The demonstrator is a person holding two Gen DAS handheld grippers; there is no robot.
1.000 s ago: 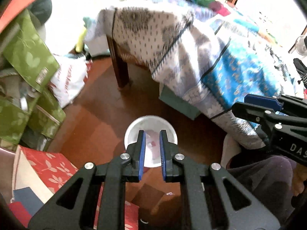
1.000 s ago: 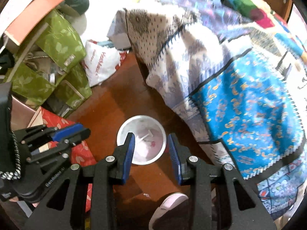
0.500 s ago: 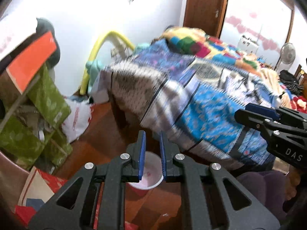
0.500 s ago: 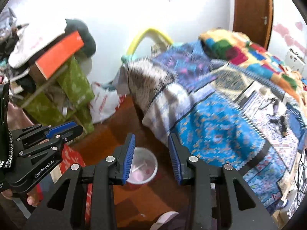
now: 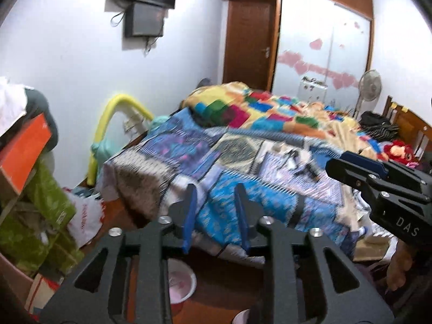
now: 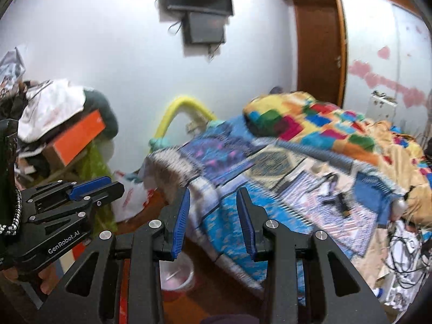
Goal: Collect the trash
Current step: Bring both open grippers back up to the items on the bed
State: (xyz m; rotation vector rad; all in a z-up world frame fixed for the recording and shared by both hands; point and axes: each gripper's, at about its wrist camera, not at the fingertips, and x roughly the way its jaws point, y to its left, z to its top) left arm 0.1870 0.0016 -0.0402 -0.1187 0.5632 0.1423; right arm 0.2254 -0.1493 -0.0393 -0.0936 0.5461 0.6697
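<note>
Both claws are up and empty: my left claw [image 5: 216, 216] has just been opening with nothing between its fingers, and my right claw [image 6: 213, 221] stands apart too. The bin [image 5: 179, 280] sits on the floor below. I'm between pickups, I think; next comes finding scraps on the bed [image 5: 270, 167].

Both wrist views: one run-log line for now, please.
left tool: opening, empty | right tool: open, empty | bin: on floor below | bed: ahead
</note>
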